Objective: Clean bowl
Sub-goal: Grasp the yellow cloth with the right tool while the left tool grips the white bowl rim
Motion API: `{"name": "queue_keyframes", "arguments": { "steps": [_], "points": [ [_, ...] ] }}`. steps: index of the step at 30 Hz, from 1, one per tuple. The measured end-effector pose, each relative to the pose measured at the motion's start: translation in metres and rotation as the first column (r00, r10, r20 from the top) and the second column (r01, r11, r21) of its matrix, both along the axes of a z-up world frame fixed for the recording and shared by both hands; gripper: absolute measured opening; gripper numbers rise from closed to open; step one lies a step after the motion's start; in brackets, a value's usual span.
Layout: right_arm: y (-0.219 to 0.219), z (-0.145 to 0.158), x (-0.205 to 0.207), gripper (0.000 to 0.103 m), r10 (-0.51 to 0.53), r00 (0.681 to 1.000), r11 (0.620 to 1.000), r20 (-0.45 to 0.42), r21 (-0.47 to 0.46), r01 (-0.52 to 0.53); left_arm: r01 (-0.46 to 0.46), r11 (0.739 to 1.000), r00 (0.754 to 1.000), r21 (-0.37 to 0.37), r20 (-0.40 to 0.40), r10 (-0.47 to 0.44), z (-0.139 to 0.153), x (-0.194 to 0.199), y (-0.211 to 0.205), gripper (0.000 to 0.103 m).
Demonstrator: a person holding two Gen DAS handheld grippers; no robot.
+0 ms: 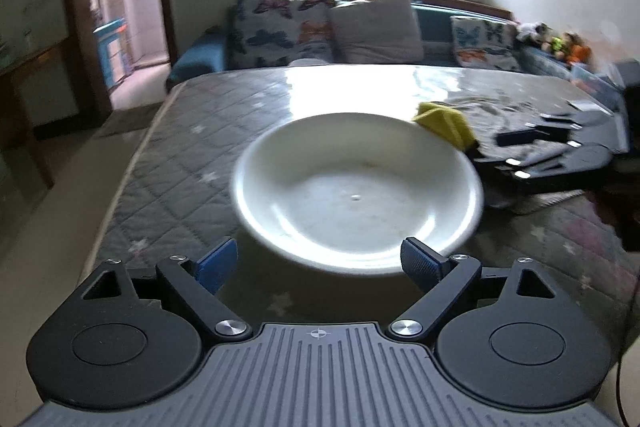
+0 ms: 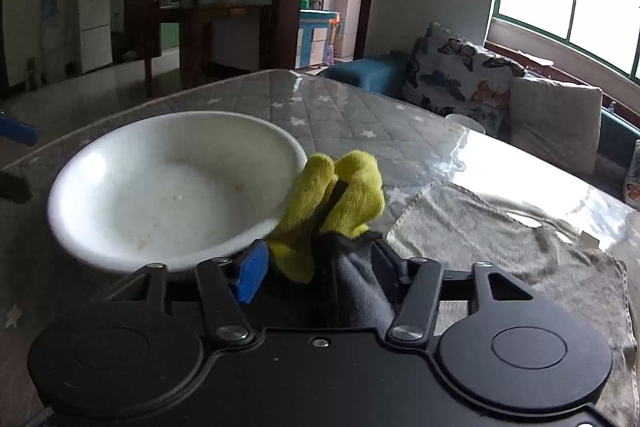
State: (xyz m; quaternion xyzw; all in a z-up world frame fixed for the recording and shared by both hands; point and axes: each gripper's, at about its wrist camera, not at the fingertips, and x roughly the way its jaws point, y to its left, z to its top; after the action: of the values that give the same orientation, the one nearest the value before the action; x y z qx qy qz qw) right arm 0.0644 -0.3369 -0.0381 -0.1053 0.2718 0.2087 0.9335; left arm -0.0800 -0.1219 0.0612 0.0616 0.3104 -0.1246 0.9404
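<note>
A white shallow bowl (image 1: pixel 356 187) with faint smears inside sits on the glass-topped table (image 1: pixel 192 147). My left gripper (image 1: pixel 318 263) is open at the bowl's near rim, with its blue pads (image 1: pixel 420 263) on either side and nothing held. In the right wrist view the bowl (image 2: pixel 172 187) lies to the left. My right gripper (image 2: pixel 320 267) is shut on a yellow and grey cloth (image 2: pixel 340 191), whose yellow end touches the bowl's right rim. From the left wrist view the yellow cloth (image 1: pixel 444 125) shows at the bowl's far right edge, with the right gripper (image 1: pixel 520 163) behind it.
A grey towel (image 2: pixel 500 235) lies flat on the table to the right of the bowl. A small white cup (image 2: pixel 464 121) stands at the far table edge. A sofa with butterfly cushions (image 1: pixel 280 27) runs behind the table. The floor drops off on the left (image 1: pixel 60 207).
</note>
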Motion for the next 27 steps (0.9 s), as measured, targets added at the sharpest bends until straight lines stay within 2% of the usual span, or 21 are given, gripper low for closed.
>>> {"name": "queue_keyframes", "arguments": {
  "steps": [2, 6, 18, 23, 27],
  "points": [
    [-0.001, 0.0, 0.003, 0.057, -0.002, 1.0, 1.0, -0.005, 0.002, 0.002, 0.03, 0.999, 0.999, 0.015, 0.01, -0.03, 0.0, -0.001, -0.007, 0.089],
    [0.0, -0.004, 0.006, 0.043, 0.014, 1.0, 1.0, -0.024, -0.004, -0.014, 0.097, 0.994, 0.995, 0.056, 0.022, -0.098, -0.004, -0.001, -0.025, 0.089],
    [0.005, -0.01, 0.013, 0.043, 0.067, 0.997, 0.998, -0.032, -0.018, -0.067, 0.258, 0.957, 0.965, 0.131, 0.013, -0.261, -0.019, 0.012, -0.07, 0.087],
    [0.001, -0.01, 0.016, 0.043, 0.082, 0.996, 0.997, -0.037, 0.007, -0.082, 0.283, 0.941, 0.957, 0.187, 0.014, -0.291, -0.028, 0.017, -0.086, 0.084],
    [0.003, -0.011, 0.016, 0.039, 0.083, 0.996, 0.997, -0.042, 0.001, -0.083, 0.301, 0.934, 0.953, 0.191, -0.014, -0.303, -0.036, 0.028, -0.095, 0.078]
  ]
}}
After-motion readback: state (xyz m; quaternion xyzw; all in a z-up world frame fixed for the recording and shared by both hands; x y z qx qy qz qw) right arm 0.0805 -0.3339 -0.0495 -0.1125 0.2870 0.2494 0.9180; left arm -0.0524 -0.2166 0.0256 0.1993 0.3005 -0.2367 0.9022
